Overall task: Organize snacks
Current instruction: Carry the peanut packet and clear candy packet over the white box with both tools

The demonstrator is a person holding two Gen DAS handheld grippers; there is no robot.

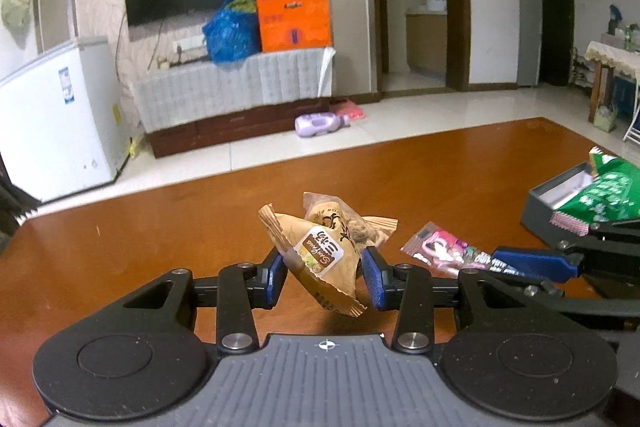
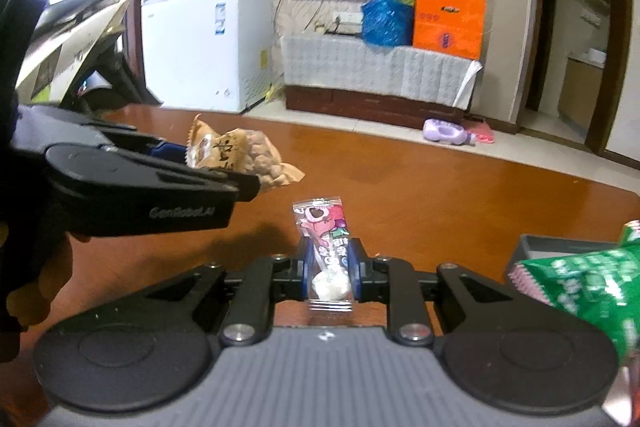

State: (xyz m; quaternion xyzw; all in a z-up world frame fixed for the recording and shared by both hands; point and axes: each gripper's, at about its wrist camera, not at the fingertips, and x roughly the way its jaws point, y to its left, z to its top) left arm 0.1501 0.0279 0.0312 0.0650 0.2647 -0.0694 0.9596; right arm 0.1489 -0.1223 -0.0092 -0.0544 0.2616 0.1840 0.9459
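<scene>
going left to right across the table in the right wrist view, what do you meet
left gripper holding brown snack packets → right gripper clamped on a pink-printed clear candy packet → dark grey box with a green snack bag over it

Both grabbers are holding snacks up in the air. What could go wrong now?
The left gripper seems to pinch two brown snack packets together, so the loose one might slip out and drop on the table.

The right gripper holds the thin pink candy packet by its lower part only; it could swing or slide free.

The grey box already has a green bag sticking out, so new snacks may not fit well.
</scene>
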